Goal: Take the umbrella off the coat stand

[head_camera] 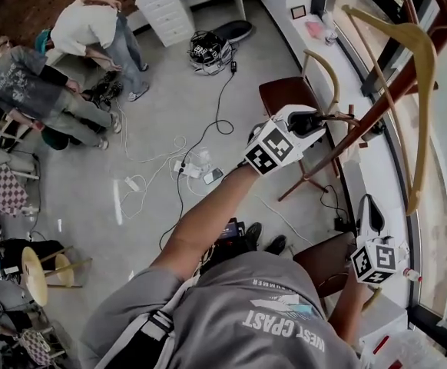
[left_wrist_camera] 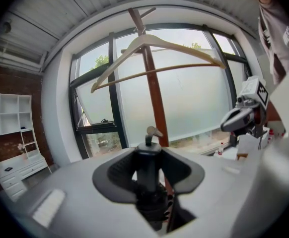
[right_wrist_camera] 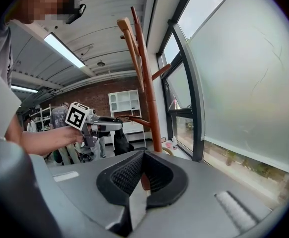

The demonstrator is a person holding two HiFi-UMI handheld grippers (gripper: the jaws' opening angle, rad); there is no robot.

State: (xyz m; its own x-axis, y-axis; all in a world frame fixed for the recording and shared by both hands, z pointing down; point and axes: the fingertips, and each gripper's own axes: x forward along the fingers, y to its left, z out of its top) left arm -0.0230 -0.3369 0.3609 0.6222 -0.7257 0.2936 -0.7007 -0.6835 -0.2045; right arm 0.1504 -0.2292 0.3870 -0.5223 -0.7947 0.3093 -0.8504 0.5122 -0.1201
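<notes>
Black and slim, the umbrella (left_wrist_camera: 145,182) stands upright between the jaws of your left hand-held gripper (left_wrist_camera: 149,157). They pinch it on a narrow part, and the rest of it hangs as a dark bundle below that hand-held gripper. I judge this to be the first risk: a grip on so thin a section could let the weight below swing or twist the umbrella round in the pads, and it may slide out.

Just beyond the jaws a peg (right_wrist_camera: 137,120) reaches toward them from the coat stand (left_wrist_camera: 152,88). I cannot tell whether any strap or fold is hooked on it. If one is, drawing the umbrella toward you rather than up and off could snag it and drag the whole stand over.

Higher and farther off, a wooden hanger (left_wrist_camera: 154,41) sits loose on the stand, and a jolt to the pole would likely shake it down.

Your left arm is stretched well forward, its hand-held gripper tilted slightly downward at the pole. Your right hand-held gripper (right_wrist_camera: 143,165) waits low to its right with jaws pressed together on nothing. It aims at the stand and gives the umbrella no support.
</notes>
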